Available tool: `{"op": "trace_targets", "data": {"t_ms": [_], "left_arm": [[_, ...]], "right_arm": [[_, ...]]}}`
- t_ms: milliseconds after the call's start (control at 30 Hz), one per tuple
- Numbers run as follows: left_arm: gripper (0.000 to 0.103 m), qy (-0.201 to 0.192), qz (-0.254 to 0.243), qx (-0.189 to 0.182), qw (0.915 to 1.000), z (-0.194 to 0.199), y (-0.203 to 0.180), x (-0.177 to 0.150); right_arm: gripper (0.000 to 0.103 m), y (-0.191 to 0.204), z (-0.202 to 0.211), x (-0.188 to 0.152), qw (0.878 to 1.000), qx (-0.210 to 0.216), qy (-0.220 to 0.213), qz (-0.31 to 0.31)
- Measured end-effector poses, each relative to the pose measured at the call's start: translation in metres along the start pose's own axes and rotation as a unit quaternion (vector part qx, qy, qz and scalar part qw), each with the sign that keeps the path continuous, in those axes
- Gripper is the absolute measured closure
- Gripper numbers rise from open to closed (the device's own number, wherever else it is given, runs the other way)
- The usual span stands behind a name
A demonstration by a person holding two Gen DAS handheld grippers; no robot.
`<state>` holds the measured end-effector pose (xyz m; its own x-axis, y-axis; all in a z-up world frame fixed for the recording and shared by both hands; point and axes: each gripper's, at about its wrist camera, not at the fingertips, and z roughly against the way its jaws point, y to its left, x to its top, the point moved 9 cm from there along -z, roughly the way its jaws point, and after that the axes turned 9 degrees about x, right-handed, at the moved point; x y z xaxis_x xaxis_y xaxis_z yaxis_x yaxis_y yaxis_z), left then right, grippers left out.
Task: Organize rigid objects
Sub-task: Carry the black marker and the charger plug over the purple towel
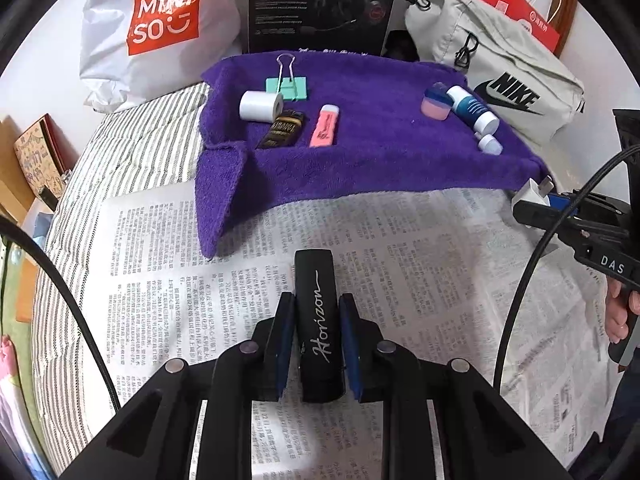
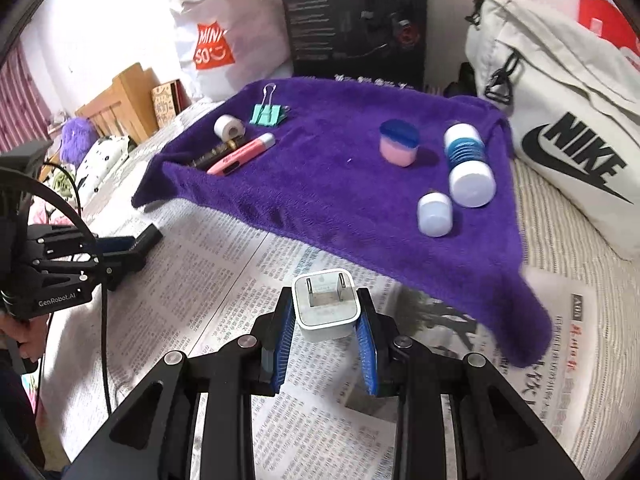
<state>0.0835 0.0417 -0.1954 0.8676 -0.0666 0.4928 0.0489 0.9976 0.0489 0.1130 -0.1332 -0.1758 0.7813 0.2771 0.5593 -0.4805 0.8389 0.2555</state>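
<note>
A: The black Horizon case (image 1: 319, 324) was what we had in the left gripper (image 1: 316, 312). Its blue pads (image 1: 285, 344) pressed on both long sides, so the jaws stood narrow, closed on the case, above the newspaper (image 1: 168, 264).

B: And we saw the same gripper from the other camera, at the left edge, its black frame over the paper with the case sticking out past the fingers.

A: Moving right, we had the purple towel (image 2: 328, 184) spread beyond the newspaper. On its left part lay the white tape roll (image 2: 227, 126), the green binder clip (image 2: 267, 114), a dark tube (image 1: 283, 129) and the pink highlighter (image 2: 244, 153), all close together.

B: Further right on the towel we found the pink jar with a blue lid (image 2: 398, 142), the blue-and-white bottle (image 2: 467, 164) lying on its side, and a small white bottle (image 2: 434, 209) just beside its cap end.

A: The right gripper (image 2: 325, 312)?

B: We held the white plug adapter (image 2: 325, 305) in it, prongs facing away from the camera, blue pads (image 2: 365, 340) pressing on its two sides. The jaws were narrow, closed on the adapter, above the newspaper near the towel's front edge.

A: Behind the towel we had a white shopping bag (image 1: 152, 36), a black box (image 2: 356, 16) and a beige Nike bag (image 2: 560, 120).
</note>
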Motion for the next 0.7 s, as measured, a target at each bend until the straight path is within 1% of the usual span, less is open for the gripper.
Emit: {"op": "trace_targets", "data": {"t_ms": [233, 467, 700], "left_arm": [[0.082, -0.018, 0.005, -0.013, 0.9997, 0.016, -0.003, 0.017], [0.082, -0.042, 0.015, -0.033, 0.9984, 0.029, -0.003, 0.037], [0.082, -0.057, 0.019, -0.034, 0.9976, 0.030, 0.000, 0.063]], "right_arm": [[0.074, -0.010, 0.022, 0.011, 1.000, -0.004, -0.020, -0.011], [0.074, -0.012, 0.031, 0.021, 0.999, -0.005, -0.028, -0.016], [0.074, -0.018, 0.036, 0.033, 0.999, -0.013, -0.034, -0.017]]}}
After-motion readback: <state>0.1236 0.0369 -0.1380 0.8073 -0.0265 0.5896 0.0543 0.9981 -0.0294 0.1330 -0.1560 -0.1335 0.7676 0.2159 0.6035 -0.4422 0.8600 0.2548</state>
